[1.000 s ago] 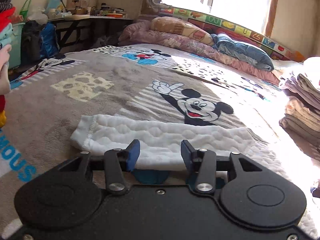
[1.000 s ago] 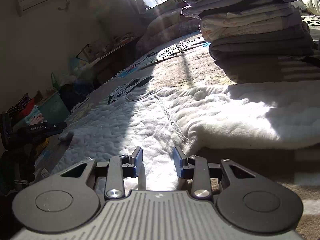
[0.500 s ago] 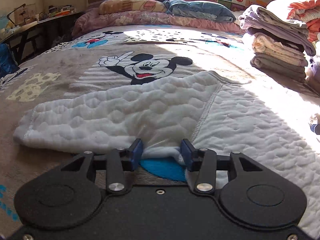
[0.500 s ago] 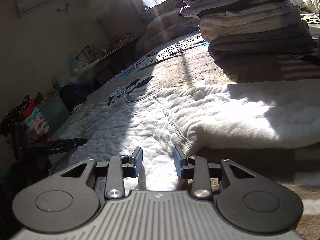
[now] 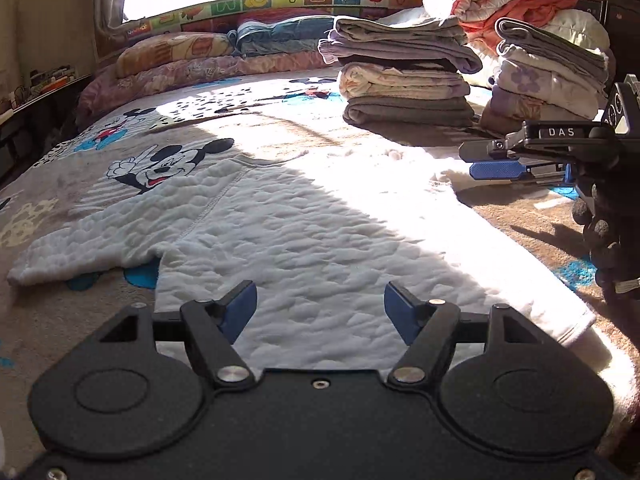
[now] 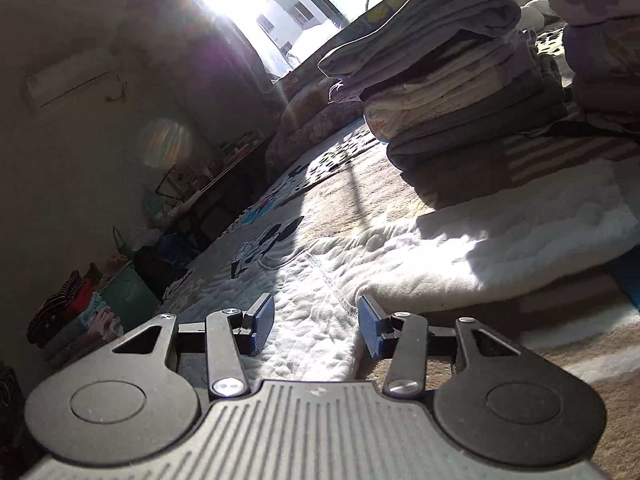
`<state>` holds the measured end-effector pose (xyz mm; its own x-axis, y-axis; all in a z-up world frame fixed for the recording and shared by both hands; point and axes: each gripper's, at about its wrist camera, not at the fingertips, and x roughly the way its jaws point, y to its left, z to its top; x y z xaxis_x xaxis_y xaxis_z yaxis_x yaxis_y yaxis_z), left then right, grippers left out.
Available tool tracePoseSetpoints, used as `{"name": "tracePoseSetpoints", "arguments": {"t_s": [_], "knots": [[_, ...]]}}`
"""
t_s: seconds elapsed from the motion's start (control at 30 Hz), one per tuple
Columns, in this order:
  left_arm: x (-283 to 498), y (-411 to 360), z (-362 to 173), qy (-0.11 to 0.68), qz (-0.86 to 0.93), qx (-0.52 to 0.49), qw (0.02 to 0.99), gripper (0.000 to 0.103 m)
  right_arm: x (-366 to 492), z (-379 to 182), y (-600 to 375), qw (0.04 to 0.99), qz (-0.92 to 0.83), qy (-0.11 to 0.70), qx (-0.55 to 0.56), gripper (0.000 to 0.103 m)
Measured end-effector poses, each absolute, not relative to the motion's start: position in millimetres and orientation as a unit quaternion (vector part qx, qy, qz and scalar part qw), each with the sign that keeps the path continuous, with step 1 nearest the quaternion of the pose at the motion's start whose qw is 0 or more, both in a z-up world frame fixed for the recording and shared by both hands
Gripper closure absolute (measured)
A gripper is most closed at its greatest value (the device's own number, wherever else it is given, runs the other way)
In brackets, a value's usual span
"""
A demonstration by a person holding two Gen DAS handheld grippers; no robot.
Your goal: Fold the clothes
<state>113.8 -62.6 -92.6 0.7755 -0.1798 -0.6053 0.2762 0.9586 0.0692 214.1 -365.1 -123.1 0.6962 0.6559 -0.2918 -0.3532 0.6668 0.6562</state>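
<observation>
A white quilted long-sleeved top (image 5: 304,224) lies spread flat on the Mickey Mouse blanket (image 5: 168,164), one sleeve (image 5: 80,248) stretched out to the left. My left gripper (image 5: 320,310) hovers open and wide over the top's near hem, with nothing between its blue pads (image 5: 240,306). In the right wrist view my right gripper (image 6: 316,324) is open just above the same top (image 6: 320,292), near a seam by the other sleeve (image 6: 500,248). From the left wrist view the right gripper (image 5: 480,160) shows side-on at the far right.
Stacks of folded clothes (image 5: 404,84) (image 6: 460,96) stand on the bed behind the top, a second stack (image 5: 552,80) to the right. Pillows and bedding (image 5: 224,56) line the window wall. A gloved hand (image 5: 604,232) holds the right gripper. More folded clothes (image 6: 76,320) lie off the bed's left side.
My left gripper has swung right from the sleeve to the top's body and opened wider. My right gripper has opened wider and tilted, staying over the top.
</observation>
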Motion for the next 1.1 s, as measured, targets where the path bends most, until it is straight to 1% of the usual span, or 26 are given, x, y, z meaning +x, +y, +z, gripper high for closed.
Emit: {"name": "tracePoseSetpoints", "arguments": {"t_s": [0.1, 0.27, 0.4, 0.47, 0.53, 0.6, 0.67, 0.7, 0.73, 0.77, 0.8, 0.83, 0.87, 0.93, 1.03, 1.1], "knots": [[103.1, -77.5, -97.8, 0.31, -0.136, 0.084, 0.937, 0.033, 196.3, -122.8, -379.0, 0.881, 0.263, 0.255, 0.3, 0.054], [90.4, -82.2, -104.0, 0.309, -0.136, 0.041, 0.94, 0.033, 160.5, -133.4, -387.1, 0.887, 0.227, 0.27, 0.297, 0.054], [86.2, -84.4, -126.0, 0.313, -0.126, 0.044, 0.94, 0.033, 125.0, -138.1, -378.2, 0.887, 0.226, 0.286, 0.284, 0.054], [84.0, -87.1, -136.5, 0.313, -0.122, 0.054, 0.94, 0.029, 109.5, -139.2, -367.0, 0.885, 0.23, 0.295, 0.276, 0.054], [81.5, -91.9, -137.6, 0.303, -0.115, 0.068, 0.944, 0.028, 95.9, -140.4, -355.7, 0.885, 0.227, 0.304, 0.268, 0.053], [80.9, -88.8, -134.7, 0.307, -0.116, 0.056, 0.943, 0.026, 86.9, -143.9, -343.3, 0.892, 0.209, 0.32, 0.243, 0.053], [80.3, -85.0, -132.3, 0.312, -0.12, 0.047, 0.941, 0.024, 75.5, -143.0, -325.0, 0.913, 0.183, 0.323, 0.171, 0.064], [79.7, -83.8, -132.0, 0.314, -0.12, 0.046, 0.941, 0.023, 71.6, -141.9, -317.8, 0.92, 0.172, 0.323, 0.142, 0.065], [79.0, -83.3, -132.6, 0.315, -0.118, 0.047, 0.941, 0.02, 69.2, -141.3, -315.2, 0.921, 0.165, 0.322, 0.141, 0.065], [78.5, -83.0, -132.9, 0.319, -0.115, 0.043, 0.94, 0.015, 66.8, -141.9, -316.9, 0.92, 0.163, 0.319, 0.158, 0.063], [79.0, -82.4, -132.2, 0.326, -0.115, 0.038, 0.937, 0.013, 64.8, -142.6, -319.4, 0.918, 0.162, 0.316, 0.177, 0.061], [79.8, -81.9, -130.8, 0.335, -0.119, 0.033, 0.934, 0.007, 64.2, -143.2, -324.9, 0.914, 0.163, 0.31, 0.207, 0.057], [80.1, -81.6, -129.2, 0.343, -0.128, 0.029, 0.93, 0.0, 63.5, -143.4, -329.9, 0.91, 0.164, 0.303, 0.231, 0.056], [76.8, -80.4, -124.4, 0.343, -0.145, 0.024, 0.928, 0.0, 63.3, -140.8, -332.5, 0.915, 0.16, 0.286, 0.236, 0.055], [73.1, -75.2, -113.0, 0.331, -0.142, -0.006, 0.933, 0.001, 69.3, -146.4, -329.4, 0.91, 0.169, 0.296, 0.236, 0.053], [75.4, -73.1, -102.4, 0.318, -0.138, -0.018, 0.938, 0.001, 66.1, -148.2, -323.1, 0.916, 0.17, 0.293, 0.214, 0.053]]}}
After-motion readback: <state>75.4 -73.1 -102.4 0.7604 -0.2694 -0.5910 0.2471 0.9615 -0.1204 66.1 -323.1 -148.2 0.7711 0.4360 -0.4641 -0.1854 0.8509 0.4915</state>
